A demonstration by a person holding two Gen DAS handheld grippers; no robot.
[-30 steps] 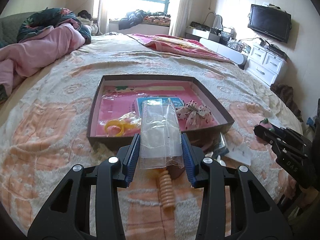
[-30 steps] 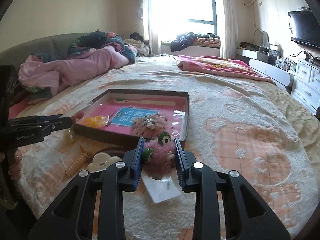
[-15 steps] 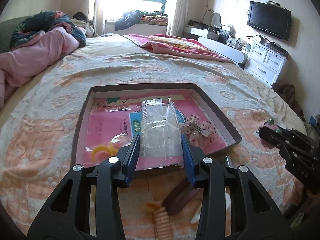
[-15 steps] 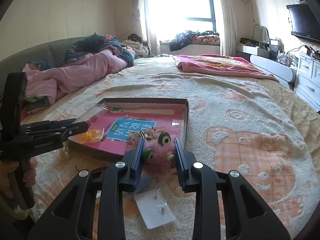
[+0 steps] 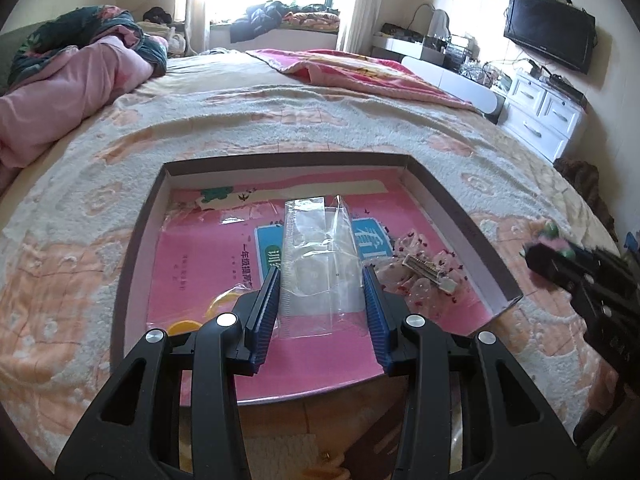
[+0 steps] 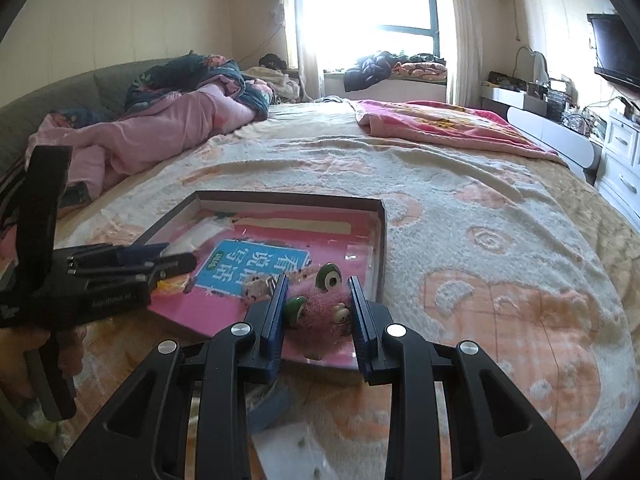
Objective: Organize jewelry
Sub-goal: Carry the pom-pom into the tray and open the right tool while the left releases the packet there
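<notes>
A shallow dark box (image 5: 460,216) with a pink lining lies on the bed; it also shows in the right wrist view (image 6: 382,236). My left gripper (image 5: 320,276) is shut on a clear plastic bag (image 5: 318,264) and holds it over the box. My right gripper (image 6: 318,290) is shut on a pink fuzzy hair tie with green eyes (image 6: 320,308) just above the box's near right corner. In the box lie a dotted bow clip (image 5: 424,272) and yellow rings (image 5: 224,304).
A small plastic packet (image 6: 288,456) and a dark clip (image 6: 272,400) lie on the blanket below my right gripper. Pink bedding (image 5: 60,92) is piled at the far left. White drawers (image 5: 548,116) and a TV (image 5: 548,36) stand at the right.
Both grippers have moved forward and over the box with their loads. The orange spiral tie and loose items near the box's front edge have slid out of the left view.
</notes>
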